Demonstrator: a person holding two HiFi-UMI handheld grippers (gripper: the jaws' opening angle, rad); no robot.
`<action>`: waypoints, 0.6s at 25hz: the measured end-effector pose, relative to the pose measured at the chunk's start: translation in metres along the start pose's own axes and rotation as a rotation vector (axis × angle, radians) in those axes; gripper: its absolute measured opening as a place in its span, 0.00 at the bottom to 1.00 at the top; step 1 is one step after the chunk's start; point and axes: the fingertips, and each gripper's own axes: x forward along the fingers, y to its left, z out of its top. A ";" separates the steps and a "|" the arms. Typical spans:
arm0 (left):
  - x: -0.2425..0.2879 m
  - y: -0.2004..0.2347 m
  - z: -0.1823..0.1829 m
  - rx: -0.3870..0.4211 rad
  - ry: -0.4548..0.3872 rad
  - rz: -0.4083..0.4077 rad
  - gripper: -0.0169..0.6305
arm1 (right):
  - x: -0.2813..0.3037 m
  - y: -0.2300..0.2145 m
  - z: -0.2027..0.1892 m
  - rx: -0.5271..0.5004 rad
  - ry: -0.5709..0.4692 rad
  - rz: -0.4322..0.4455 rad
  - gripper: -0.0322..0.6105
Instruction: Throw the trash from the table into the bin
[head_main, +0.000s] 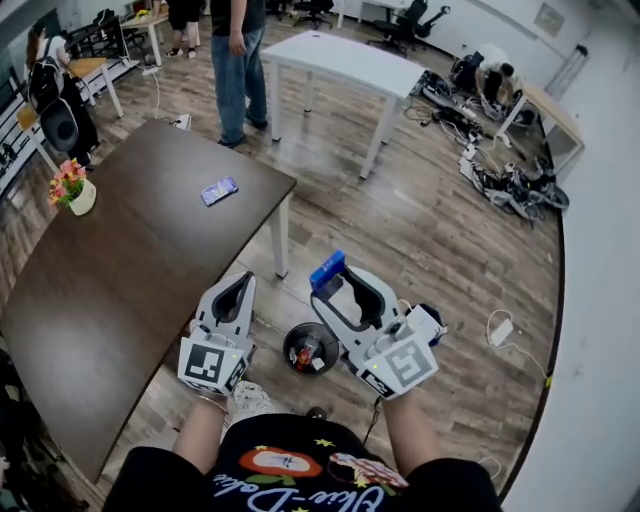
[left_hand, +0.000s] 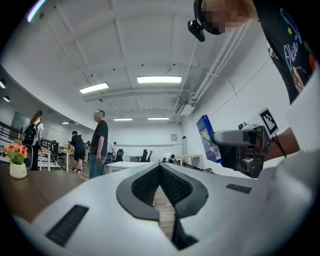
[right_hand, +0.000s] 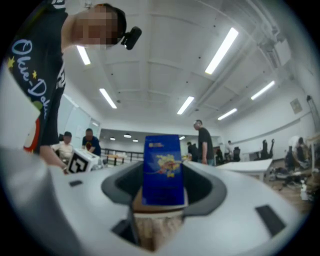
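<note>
Blue carton (right_hand: 162, 170) sits pinched in the right gripper (head_main: 345, 285); left gripper (head_main: 238, 287) is pressed together, empty. Released early, it may miss the bin (head_main: 310, 348) at six o'clock.

The work area contains two grippers (left gripper (head_main: 238, 288), right gripper (head_main: 352, 292)), one blue box (head_main: 327, 270), one blue packet (head_main: 219, 190), one flower pot (head_main: 72, 190), one bin (head_main: 310, 348), one brown table (head_main: 110, 290) and one white table (head_main: 345, 60).

Blue box (head_main: 327, 270), dark brown table (head_main: 110, 270)
</note>
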 end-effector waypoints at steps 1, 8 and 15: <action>-0.001 -0.007 -0.001 0.000 0.004 -0.003 0.04 | -0.007 0.000 0.000 0.002 -0.002 -0.002 0.43; -0.013 -0.083 -0.001 -0.060 0.002 -0.003 0.04 | -0.085 -0.006 0.000 0.033 -0.045 -0.030 0.43; -0.022 -0.103 -0.006 -0.047 0.041 0.007 0.04 | -0.104 -0.004 -0.003 0.059 -0.073 -0.035 0.43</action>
